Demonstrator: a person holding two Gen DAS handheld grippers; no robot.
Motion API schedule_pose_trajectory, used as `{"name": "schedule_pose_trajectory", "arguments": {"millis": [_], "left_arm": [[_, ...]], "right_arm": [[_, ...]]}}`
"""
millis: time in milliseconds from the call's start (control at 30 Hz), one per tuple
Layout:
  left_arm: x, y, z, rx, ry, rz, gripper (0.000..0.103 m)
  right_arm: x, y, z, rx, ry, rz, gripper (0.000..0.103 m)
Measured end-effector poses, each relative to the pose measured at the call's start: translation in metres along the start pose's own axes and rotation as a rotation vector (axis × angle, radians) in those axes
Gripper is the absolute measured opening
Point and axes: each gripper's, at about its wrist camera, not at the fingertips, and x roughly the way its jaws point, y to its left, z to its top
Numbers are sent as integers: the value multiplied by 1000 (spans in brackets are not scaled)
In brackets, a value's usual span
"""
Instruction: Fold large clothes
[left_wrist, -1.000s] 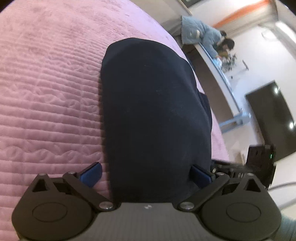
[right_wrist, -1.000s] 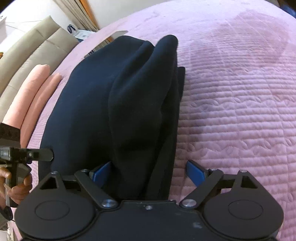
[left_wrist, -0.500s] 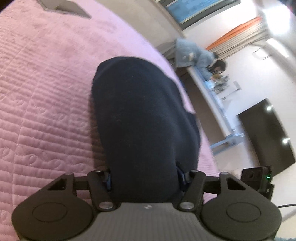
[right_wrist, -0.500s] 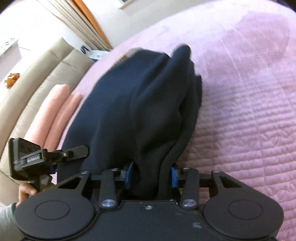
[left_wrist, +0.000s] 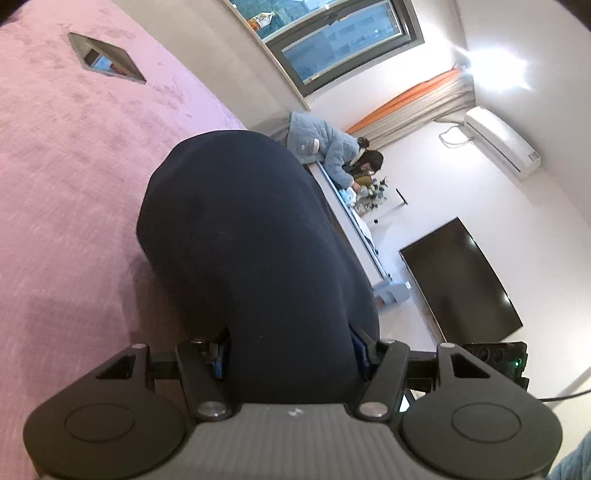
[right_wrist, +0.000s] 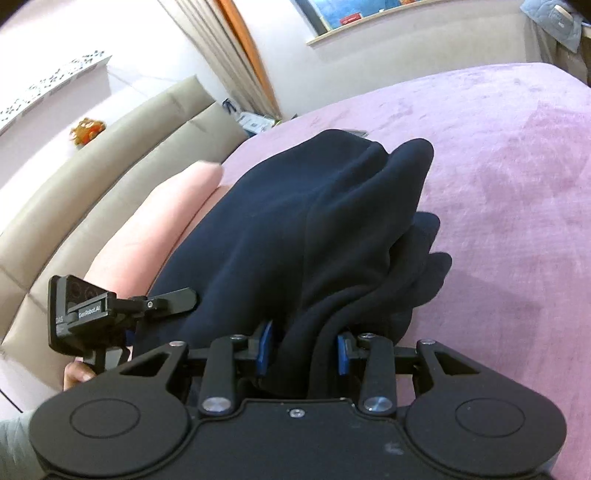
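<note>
Navy fabric of the garment (left_wrist: 255, 258) is now clamped in the left gripper (left_wrist: 290, 356), whose jaws stood wide 1 second ago; the near end is lifted off the pink bedspread (left_wrist: 62, 206), its long axis running away from the camera.

Seen from the right wrist, the right gripper (right_wrist: 303, 352) is closing on bunched folds, which point toward the beige headboard (right_wrist: 122, 147). A lift for the next fold is judged under way.
</note>
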Motion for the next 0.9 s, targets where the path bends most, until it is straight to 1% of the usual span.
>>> {"name": "schedule_pose_trajectory", "arguments": {"millis": [100,167,267,333,367,400,433,500,533,600,700,733,767,833,900], "left_arm": [[-29,6,-29,-47,13,26,62],[-43,19,-50,-76,19,64,63],[-50,50,-81,-104,35,144,64],[-48,73,-98,-120,42,191,68],[-49,81,-103,-118,27,187,68],[-52,87,-107,-114,-1,152,69],[-53,91,-107,-114,-11,133,70],[-57,93,-109,-78,-25,134,72],[-63,91,-111,-43,-38,143,72],[-77,83,-114,8,-83,169,71],[-110,58,-124,79,-214,251,70],[-121,45,-129,110,-251,281,70],[-129,34,-134,130,-272,304,70],[-135,9,-143,132,-273,330,70],[-131,-9,-152,122,-236,339,69]], "right_arm": [[2,14,-35,33,45,6,44],[14,13,-59,60,72,9,44],[40,2,-90,79,113,-7,44],[56,-10,-108,73,135,-27,44],[61,-16,-116,78,139,-29,45],[64,-22,-120,93,131,-17,52],[64,-27,-120,100,117,-12,60],[59,-32,-119,79,91,-10,67],[51,-32,-118,47,69,-23,71],[37,-26,-117,-12,28,-50,74],[11,-11,-124,-118,-46,-119,75],[4,-3,-126,-156,-71,-145,75],[0,7,-128,-177,-87,-162,75],[-10,22,-135,-210,-123,-167,75],[-10,45,-141,-260,-155,-173,74]]}}
